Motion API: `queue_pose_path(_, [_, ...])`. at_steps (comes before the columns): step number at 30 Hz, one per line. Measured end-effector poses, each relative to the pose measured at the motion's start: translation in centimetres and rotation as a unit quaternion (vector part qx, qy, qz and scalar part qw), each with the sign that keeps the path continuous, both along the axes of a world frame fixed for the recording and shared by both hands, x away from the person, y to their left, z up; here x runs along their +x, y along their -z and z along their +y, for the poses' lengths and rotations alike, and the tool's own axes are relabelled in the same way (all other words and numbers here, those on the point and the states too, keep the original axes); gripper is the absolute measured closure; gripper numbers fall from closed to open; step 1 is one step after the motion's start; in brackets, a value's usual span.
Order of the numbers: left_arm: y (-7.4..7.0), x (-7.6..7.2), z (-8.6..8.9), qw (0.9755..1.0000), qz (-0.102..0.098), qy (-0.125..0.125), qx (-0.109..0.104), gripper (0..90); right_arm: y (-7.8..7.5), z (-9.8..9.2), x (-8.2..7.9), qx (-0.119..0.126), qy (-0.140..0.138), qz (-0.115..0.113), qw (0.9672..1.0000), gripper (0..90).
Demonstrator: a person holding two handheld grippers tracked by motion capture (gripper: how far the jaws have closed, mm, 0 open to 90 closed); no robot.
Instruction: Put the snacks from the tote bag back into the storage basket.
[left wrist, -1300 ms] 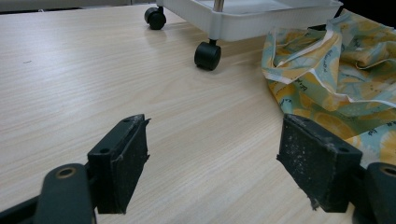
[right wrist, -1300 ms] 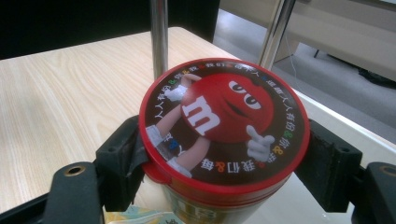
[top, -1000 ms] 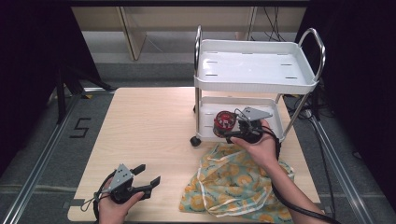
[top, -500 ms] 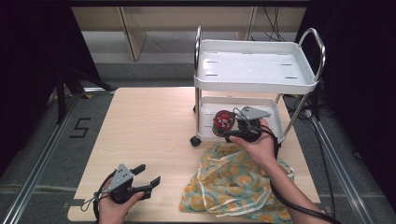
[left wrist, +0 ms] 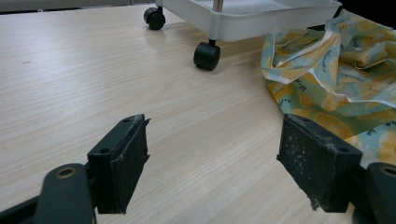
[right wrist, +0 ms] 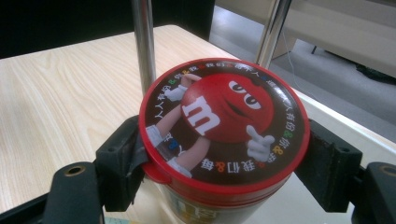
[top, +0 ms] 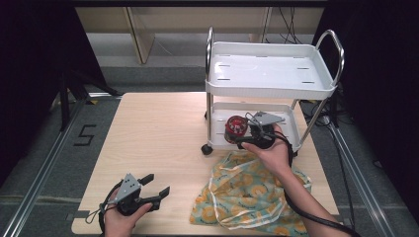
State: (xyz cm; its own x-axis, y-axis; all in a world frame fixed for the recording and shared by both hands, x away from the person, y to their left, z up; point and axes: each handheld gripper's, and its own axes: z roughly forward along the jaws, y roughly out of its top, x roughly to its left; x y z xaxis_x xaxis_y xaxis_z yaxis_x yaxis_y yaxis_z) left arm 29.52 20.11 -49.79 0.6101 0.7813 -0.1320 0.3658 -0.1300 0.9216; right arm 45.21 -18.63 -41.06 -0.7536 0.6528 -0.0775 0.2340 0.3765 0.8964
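Observation:
A round candy tub with a red lid sits between the jaws of my right gripper, which is shut on it just under the lid. In the high view the tub hangs at the front edge of the white cart's lower shelf, with the right gripper behind it. My left gripper rests near the table's front left corner, open and empty; its pads stand wide apart over bare wood.
The two-shelf white cart stands on black casters at the table's back right. A crumpled yellow-and-teal floral cloth lies at the front right, also close to the left gripper's right jaw.
The right gripper has carried the tub slightly farther toward the cart's lower shelf. The left gripper has stayed put.

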Motion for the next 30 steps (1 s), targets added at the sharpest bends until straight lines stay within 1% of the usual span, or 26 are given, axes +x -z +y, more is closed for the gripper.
queue_pose_path(1, [0.0, 0.0, 0.0, 1.0000, 0.000, 0.000, 0.000, 23.4, 0.0, 0.0, 0.0, -0.001, 0.007, -0.003, 1.0000, 26.3])
queue_pose_path(2, [0.0, 0.0, 0.0, 1.0000, 0.000, -0.001, -0.001, 23.4, 0.0, 0.1, -0.1, 0.003, 0.008, 0.007, 0.9999, 26.3])
queue_pose_path(3, [0.0, 0.0, 0.0, 1.0000, 0.001, -0.001, -0.001, 23.4, 0.0, 0.1, 0.0, 0.001, 0.001, 0.002, 1.0000, 26.3])
queue_pose_path(7, [0.0, 0.0, 0.0, 1.0000, 0.000, 0.000, 0.000, 23.4, 0.0, 0.3, 0.1, 0.004, 0.007, 0.003, 1.0000, 26.3])
queue_pose_path(8, [0.0, 0.0, 0.0, 1.0000, 0.000, 0.000, 0.000, 23.4, 0.0, 0.4, 0.1, 0.006, 0.005, 0.011, 0.9999, 26.3])
queue_pose_path(9, [0.0, 0.0, 0.0, 1.0000, 0.000, 0.000, 0.000, 23.4, 0.0, 0.4, 0.1, 0.002, 0.007, 0.009, 0.9999, 26.3])
queue_pose_path(11, [0.0, 0.0, 0.0, 1.0000, 0.001, -0.002, -0.001, 23.4, 0.0, 0.5, 0.1, 0.004, 0.008, 0.010, 0.9999, 26.3])
queue_pose_path(12, [0.0, 0.0, 0.0, 1.0000, 0.001, -0.002, -0.002, 23.4, 0.0, 0.5, 0.2, 0.003, 0.003, 0.009, 1.0000, 26.3])
queue_pose_path(13, [0.0, 0.0, 0.0, 1.0000, 0.001, -0.002, -0.002, 23.4, 0.0, 0.5, 0.3, 0.002, 0.004, 0.002, 1.0000, 26.3])
queue_pose_path(15, [0.0, 0.0, 0.0, 1.0000, 0.000, -0.001, -0.001, 23.4, 0.0, 0.6, 0.4, 0.001, 0.000, 0.006, 1.0000, 26.3])
queue_pose_path(16, [0.0, 0.0, 0.0, 1.0000, 0.000, -0.001, 0.000, 23.4, 0.0, 0.6, 0.4, 0.003, 0.008, 0.009, 0.9999, 26.3])
queue_pose_path(18, [0.0, 0.0, 0.0, 1.0000, 0.001, -0.002, -0.002, 23.4, 0.0, 0.6, 0.4, 0.001, 0.009, 0.007, 0.9999, 26.3])
queue_pose_path(19, [0.0, 0.0, 0.0, 1.0000, 0.000, -0.002, -0.002, 23.4, 0.0, 0.6, 0.5, 0.003, 0.008, 0.003, 1.0000, 26.3])
queue_pose_path(20, [0.0, 0.0, 0.0, 1.0000, 0.000, -0.002, -0.002, 23.4, 0.0, 0.7, 0.6, 0.003, 0.004, 0.008, 1.0000, 26.3])
queue_pose_path(22, [0.0, 0.0, 0.0, 1.0000, 0.000, -0.002, -0.001, 23.4, -0.1, 0.7, 0.5, 0.003, 0.010, 0.010, 0.9999, 26.3])
queue_pose_path(23, [0.0, 0.0, 0.0, 1.0000, 0.000, -0.001, -0.001, 23.4, -0.1, 0.7, 0.7, 0.000, 0.003, 0.005, 1.0000, 26.3])
queue_pose_path(24, [0.0, 0.0, 0.0, 1.0000, 0.000, -0.001, -0.002, 23.4, -0.1, 0.8, 0.7, 0.002, 0.003, 0.007, 1.0000, 26.3])
queue_pose_path(25, [0.0, 0.0, 0.0, 1.0000, 0.000, -0.002, -0.002, 23.4, -0.1, 0.8, 0.8, -0.002, 0.005, -0.007, 1.0000, 26.3])
queue_pose_path(26, [0.0, 0.0, 0.0, 1.0000, 0.001, -0.002, -0.002, 23.4, 0.0, 0.9, 0.7, 0.003, 0.007, 0.006, 1.0000, 26.3])
queue_pose_path(28, [0.0, 0.0, 0.0, 1.0000, -0.001, -0.001, -0.005, 23.4, 0.0, 1.1, 0.9, -0.001, 0.006, 0.005, 1.0000, 26.3])
queue_pose_path(30, [0.0, 0.0, 0.0, 1.0000, 0.001, -0.002, -0.002, 23.4, 0.0, 1.1, 1.0, 0.001, 0.001, 0.004, 1.0000, 26.3])
